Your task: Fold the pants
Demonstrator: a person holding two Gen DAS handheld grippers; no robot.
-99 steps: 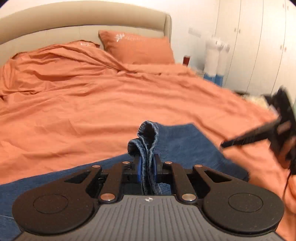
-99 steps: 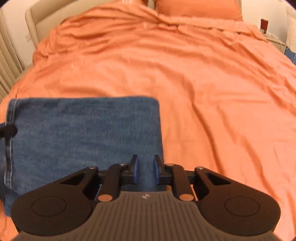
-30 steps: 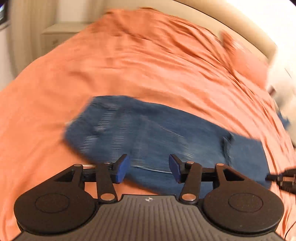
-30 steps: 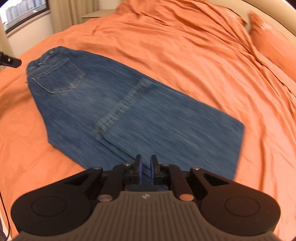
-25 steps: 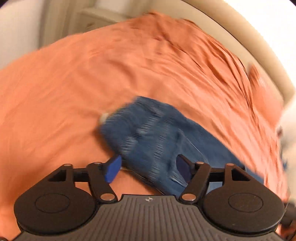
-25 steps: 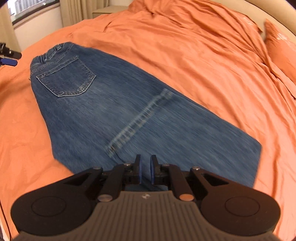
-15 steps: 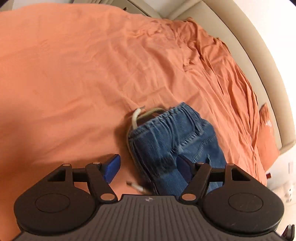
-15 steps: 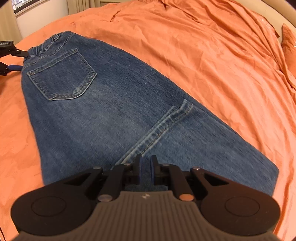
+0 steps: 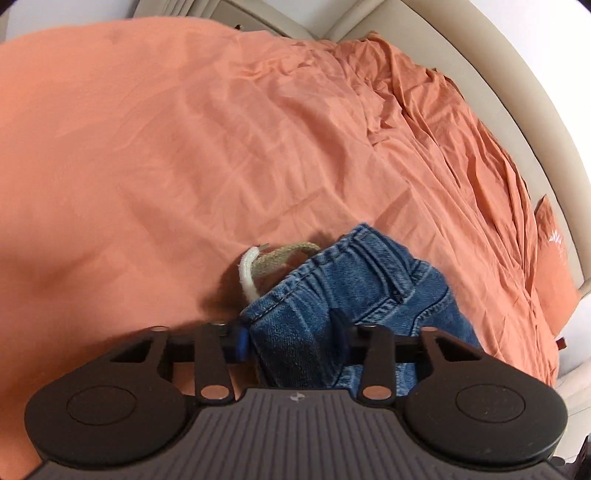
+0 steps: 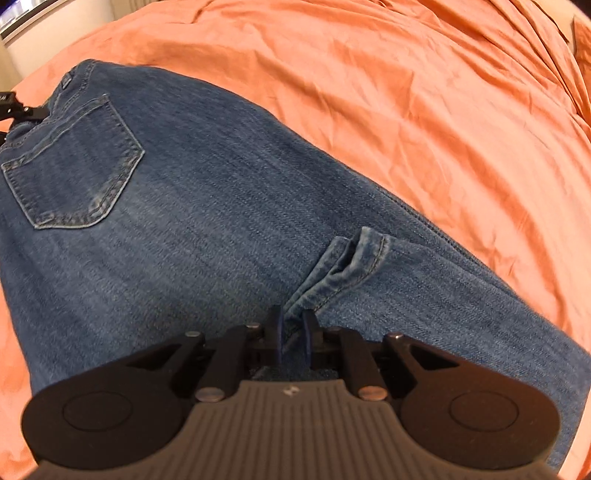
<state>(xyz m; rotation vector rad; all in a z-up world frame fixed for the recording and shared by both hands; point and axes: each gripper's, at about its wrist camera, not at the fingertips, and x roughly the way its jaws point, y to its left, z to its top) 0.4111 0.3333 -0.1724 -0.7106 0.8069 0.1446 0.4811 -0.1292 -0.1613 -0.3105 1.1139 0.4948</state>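
Blue jeans (image 10: 207, 229) lie flat on the orange bed, folded once along their length, back pocket (image 10: 74, 162) up at the left. My right gripper (image 10: 291, 332) is shut on the jeans' hem (image 10: 351, 266), which lies doubled back on the leg. In the left wrist view the waistband (image 9: 354, 280) with its beige drawstring (image 9: 273, 254) sits between the jaws of my left gripper (image 9: 291, 336), which stand apart around the denim. The left gripper also shows in the right wrist view at the waistband (image 10: 14, 107).
The orange duvet (image 9: 184, 147) covers the whole bed, wrinkled toward the beige headboard (image 9: 517, 103). An orange pillow (image 9: 554, 266) lies at the far right. A window sill (image 10: 22, 22) shows beyond the bed's left side.
My left gripper has moved down onto the waistband, which now sits between its jaws, and they have narrowed. My right gripper, still holding the hem, has moved closer over the jeans.
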